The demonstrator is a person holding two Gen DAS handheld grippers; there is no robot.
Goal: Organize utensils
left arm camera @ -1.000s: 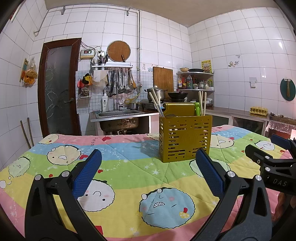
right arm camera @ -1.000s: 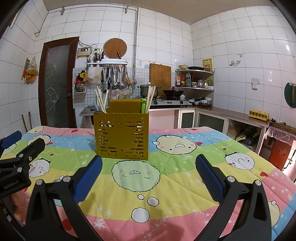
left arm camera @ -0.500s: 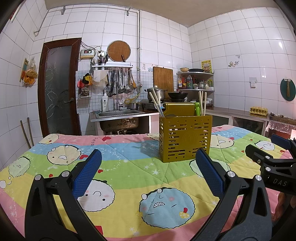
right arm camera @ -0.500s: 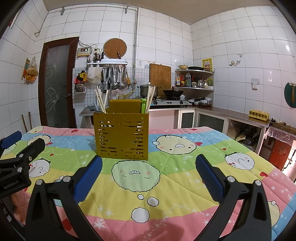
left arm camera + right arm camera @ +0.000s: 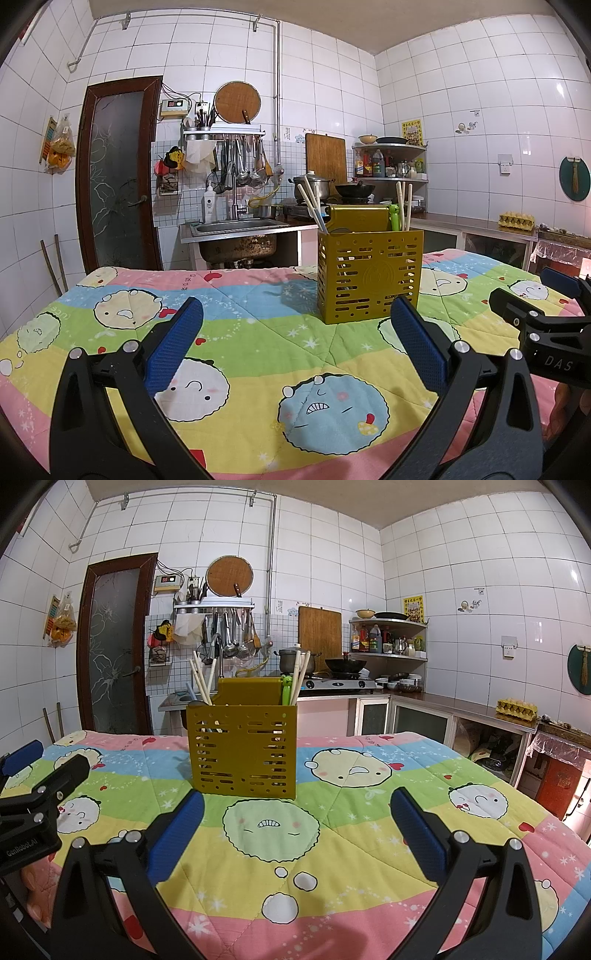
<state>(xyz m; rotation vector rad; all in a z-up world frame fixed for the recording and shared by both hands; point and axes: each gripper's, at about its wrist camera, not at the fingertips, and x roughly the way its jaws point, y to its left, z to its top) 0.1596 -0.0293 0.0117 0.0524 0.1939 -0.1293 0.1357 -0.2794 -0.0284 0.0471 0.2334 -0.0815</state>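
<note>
A mustard-yellow slotted utensil holder (image 5: 370, 275) (image 5: 242, 751) stands upright on the cartoon-print quilt (image 5: 258, 332) (image 5: 351, 834). Pale chopsticks (image 5: 309, 203) (image 5: 201, 679) lean out of its left side, more chopsticks (image 5: 402, 205) (image 5: 300, 674) and a green utensil (image 5: 394, 218) (image 5: 286, 688) out of its right side. My left gripper (image 5: 295, 339) is open and holds nothing, low over the quilt in front of the holder. My right gripper (image 5: 297, 823) is open too, just short of the holder. Each gripper shows at the edge of the other's view.
Behind the table lie a steel sink (image 5: 236, 227), a rack of hanging ladles (image 5: 240, 166), a stove with a wok (image 5: 345, 664) and pot, and corner shelves with bottles (image 5: 388, 635). A brown door (image 5: 114, 173) is at the left. An egg tray (image 5: 516, 706) rests on the right counter.
</note>
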